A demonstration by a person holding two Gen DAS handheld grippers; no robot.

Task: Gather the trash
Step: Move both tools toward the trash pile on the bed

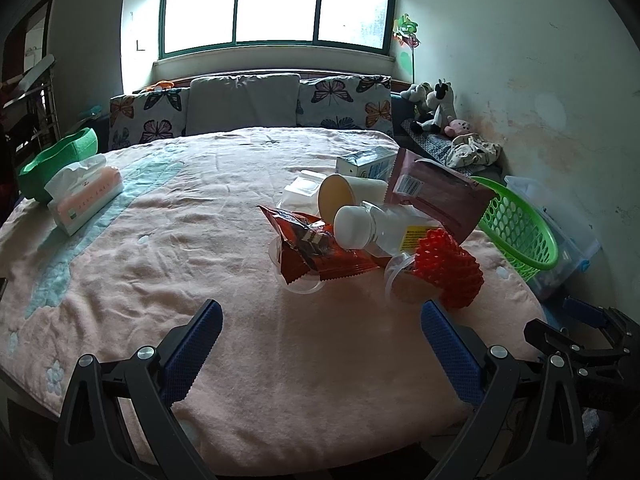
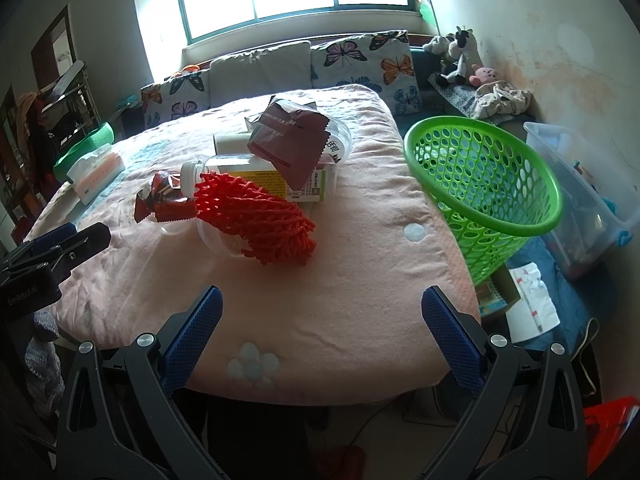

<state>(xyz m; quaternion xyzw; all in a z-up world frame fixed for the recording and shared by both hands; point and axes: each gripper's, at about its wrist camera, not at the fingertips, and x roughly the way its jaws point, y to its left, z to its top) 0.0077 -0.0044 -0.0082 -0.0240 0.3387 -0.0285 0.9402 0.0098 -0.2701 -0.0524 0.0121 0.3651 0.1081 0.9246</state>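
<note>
Both tongs, left (image 1: 320, 344) and right (image 2: 320, 332), are wide and empty. The trash (image 2: 256, 184) sits piled on the bed (image 2: 360, 280), near the basket (image 2: 484, 184) so it can go in.

Table (image 1: 160, 280) w/ a pink blanket (image 1: 328, 380) over it, white flower patches on the blanket. Trash heap sits approx center, toward 1 o'clock: red net (image 1: 448, 272), clear bottle (image 1: 384, 228), red wrapper (image 1: 312, 252), cup (image 1: 344, 196), maroon bag (image 1: 436, 196), small carton (image 1: 364, 164), plus clear plastic tubs (image 1: 300, 192). Tissue pack (image 1: 86, 196) at 10 o'clock, green bowl (image 1: 56, 160) touching it behind. Green basket (image 2: 484, 184) at the 3 o'clock edge, tilted.
</note>
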